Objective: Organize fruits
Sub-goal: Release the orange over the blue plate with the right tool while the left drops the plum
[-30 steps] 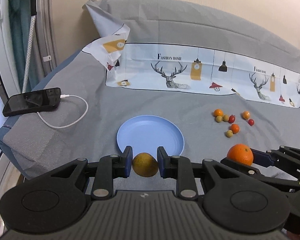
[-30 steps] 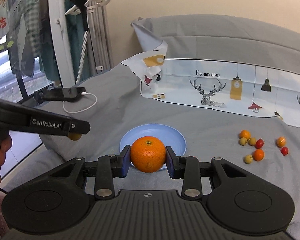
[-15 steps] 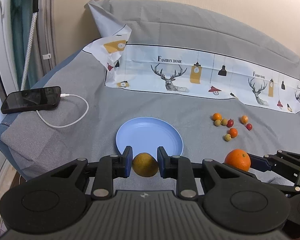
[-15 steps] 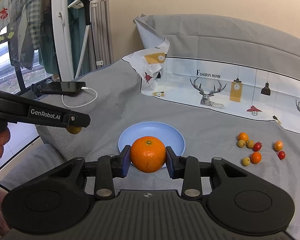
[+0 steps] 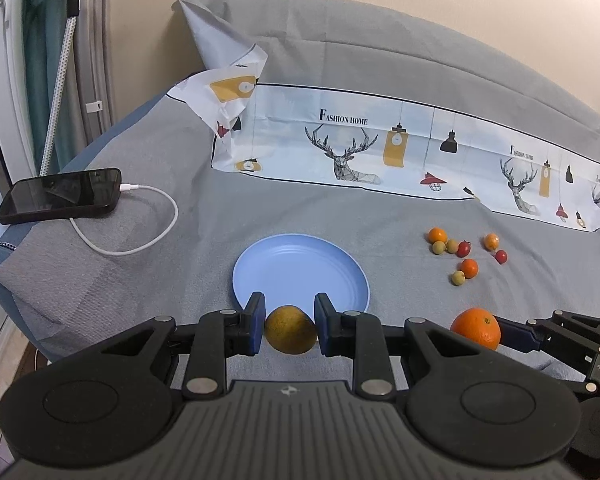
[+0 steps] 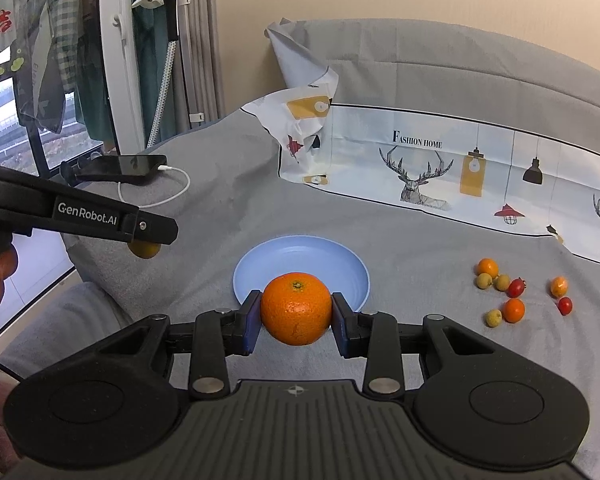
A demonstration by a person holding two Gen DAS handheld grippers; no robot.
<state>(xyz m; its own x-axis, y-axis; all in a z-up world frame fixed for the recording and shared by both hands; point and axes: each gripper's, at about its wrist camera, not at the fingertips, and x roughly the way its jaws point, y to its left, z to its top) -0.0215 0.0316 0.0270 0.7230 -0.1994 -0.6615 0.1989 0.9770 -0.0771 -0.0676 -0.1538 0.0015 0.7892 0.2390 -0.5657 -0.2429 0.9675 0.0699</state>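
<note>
My left gripper [image 5: 290,326] is shut on a yellow-green round fruit [image 5: 290,330], held above the near edge of the grey bed, just short of a blue plate [image 5: 300,264]. My right gripper [image 6: 296,316] is shut on an orange [image 6: 296,308], also held just short of the blue plate [image 6: 300,256]. The orange also shows in the left wrist view [image 5: 475,327], to the right of the left gripper. The left gripper shows in the right wrist view [image 6: 148,236] at the left. Several small orange, yellow and red fruits [image 5: 461,252] lie right of the plate.
A black phone [image 5: 60,196] with a white cable [image 5: 140,236] lies at the bed's left edge. A printed cloth [image 5: 399,152] lies across the back. A garment steamer pole [image 6: 168,40] and a window stand to the left.
Both grippers have drawn back and up a little from the plate, each still holding its fruit. The plate and small fruits look slightly farther off.
</note>
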